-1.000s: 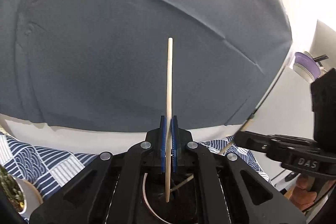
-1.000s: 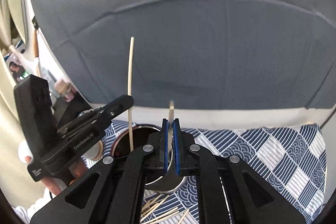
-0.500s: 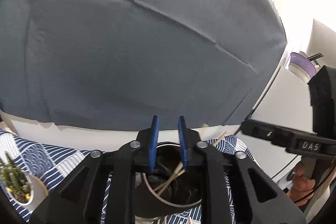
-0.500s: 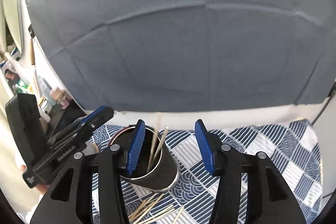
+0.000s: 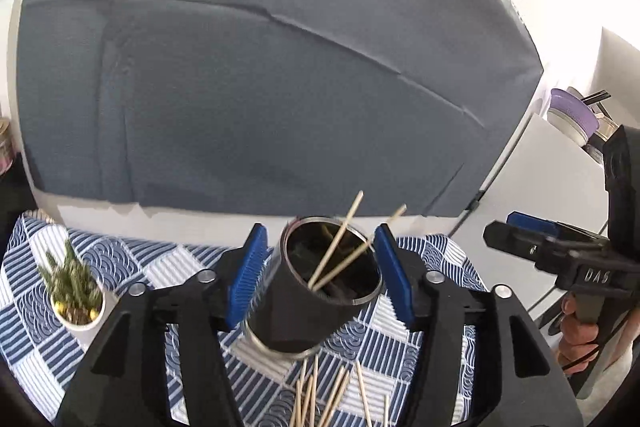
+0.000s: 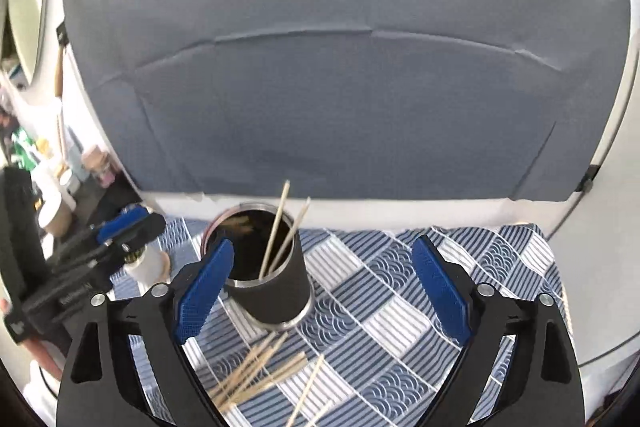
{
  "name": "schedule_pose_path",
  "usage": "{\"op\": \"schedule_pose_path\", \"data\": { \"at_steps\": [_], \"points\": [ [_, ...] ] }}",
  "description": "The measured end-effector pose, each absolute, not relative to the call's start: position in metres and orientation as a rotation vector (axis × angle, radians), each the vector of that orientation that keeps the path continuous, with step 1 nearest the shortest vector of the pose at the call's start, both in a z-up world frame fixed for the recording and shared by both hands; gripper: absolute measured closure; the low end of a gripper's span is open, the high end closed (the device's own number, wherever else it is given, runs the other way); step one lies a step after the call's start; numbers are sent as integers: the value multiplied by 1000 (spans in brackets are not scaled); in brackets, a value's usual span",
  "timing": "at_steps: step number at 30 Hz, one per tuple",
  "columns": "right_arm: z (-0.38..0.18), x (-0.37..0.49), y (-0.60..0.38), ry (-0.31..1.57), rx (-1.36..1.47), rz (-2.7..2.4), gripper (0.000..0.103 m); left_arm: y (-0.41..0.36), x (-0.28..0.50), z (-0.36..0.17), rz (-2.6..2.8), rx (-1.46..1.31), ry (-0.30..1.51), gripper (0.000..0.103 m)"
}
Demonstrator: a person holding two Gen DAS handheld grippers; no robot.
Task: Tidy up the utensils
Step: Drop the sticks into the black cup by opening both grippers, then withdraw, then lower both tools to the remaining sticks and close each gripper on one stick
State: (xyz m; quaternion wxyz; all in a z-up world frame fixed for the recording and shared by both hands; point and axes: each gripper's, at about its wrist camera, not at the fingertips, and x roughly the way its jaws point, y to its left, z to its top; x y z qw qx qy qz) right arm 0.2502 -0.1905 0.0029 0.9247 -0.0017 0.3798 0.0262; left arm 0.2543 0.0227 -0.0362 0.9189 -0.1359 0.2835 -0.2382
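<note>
Both grippers, left and right, have released and spread wide; two sticks stand in the cup, many sticks remaining at 6 o'clock.

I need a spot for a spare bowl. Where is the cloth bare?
Bare cloth lies right of the cup, toward the table's right edge. Crowded: loose sticks in front of the cup, plant pot on its left.
</note>
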Motion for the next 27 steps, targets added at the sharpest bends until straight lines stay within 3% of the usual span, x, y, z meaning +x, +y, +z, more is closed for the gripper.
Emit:
{"op": "schedule_pose_path", "data": {
  "at_steps": [13,27],
  "points": [
    [-32,207,-190,893,-4,15,15,51,217,-64,-426,-324,719,20],
    [-67,166,-194,1003,-12,-26,15,64,174,-111,-390,-322,865,12]
  ]
}}
